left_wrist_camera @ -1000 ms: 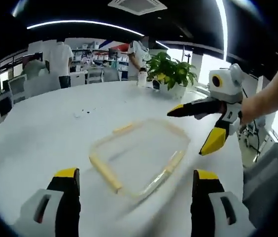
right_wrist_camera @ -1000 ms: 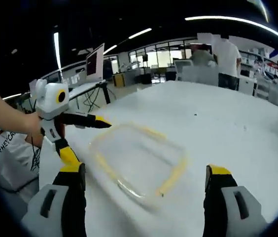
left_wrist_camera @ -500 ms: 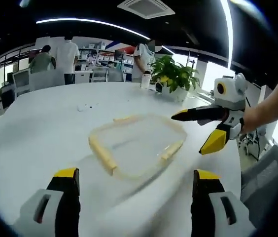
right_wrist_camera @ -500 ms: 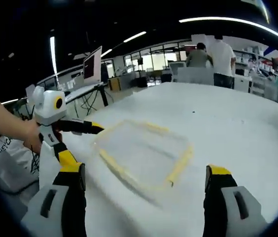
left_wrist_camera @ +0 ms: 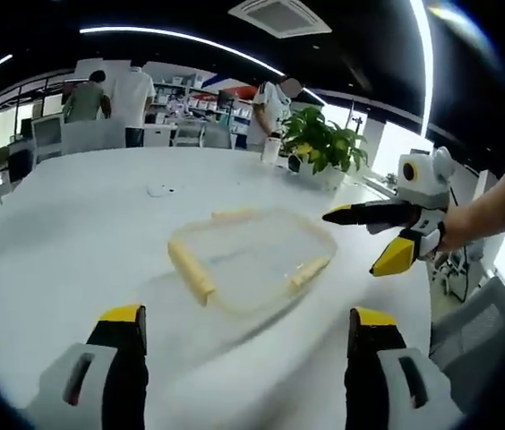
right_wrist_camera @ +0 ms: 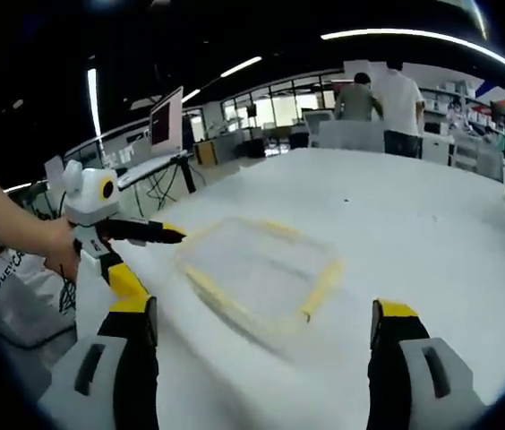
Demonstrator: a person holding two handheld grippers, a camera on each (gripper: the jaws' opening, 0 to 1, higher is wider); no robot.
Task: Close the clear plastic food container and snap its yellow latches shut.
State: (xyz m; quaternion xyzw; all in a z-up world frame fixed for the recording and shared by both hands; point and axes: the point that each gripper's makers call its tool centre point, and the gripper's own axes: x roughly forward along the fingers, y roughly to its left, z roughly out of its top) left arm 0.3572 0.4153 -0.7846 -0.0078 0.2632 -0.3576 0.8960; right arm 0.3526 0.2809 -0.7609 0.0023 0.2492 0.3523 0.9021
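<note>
Two pairs of tongs stood spread wide at this moment, neither of them grasping anything. You had the container [left_wrist_camera: 251,260] lying flat on the white worktop [left_wrist_camera: 73,233], and everything else can be placed from it. Your left tongs [left_wrist_camera: 248,345] hung just short of its near edge, yellow-tipped jaws far apart and clear of it. In the left gripper view your right tongs [left_wrist_camera: 380,235] came in from the right, just beside the container's right corner; the upper jaw pointed at that corner and the lower jaw was angled away below it, with your hand [left_wrist_camera: 439,238] behind them. Yellow latches [left_wrist_camera: 190,270] ran along the container's sides.

In the right gripper view the container [right_wrist_camera: 257,273] looked blurred, so you could not tell from it whether the lid was fully seated. Your right tongs [right_wrist_camera: 261,345] sat near its closest edge, released and apart from it. Your left tongs [right_wrist_camera: 149,255] reached in from the left, upper jaw tip just beside the container's left corner.

Beyond the container, a potted plant [left_wrist_camera: 324,148] stood at the worktop's far edge, and people [left_wrist_camera: 127,94] stood well beyond it.
</note>
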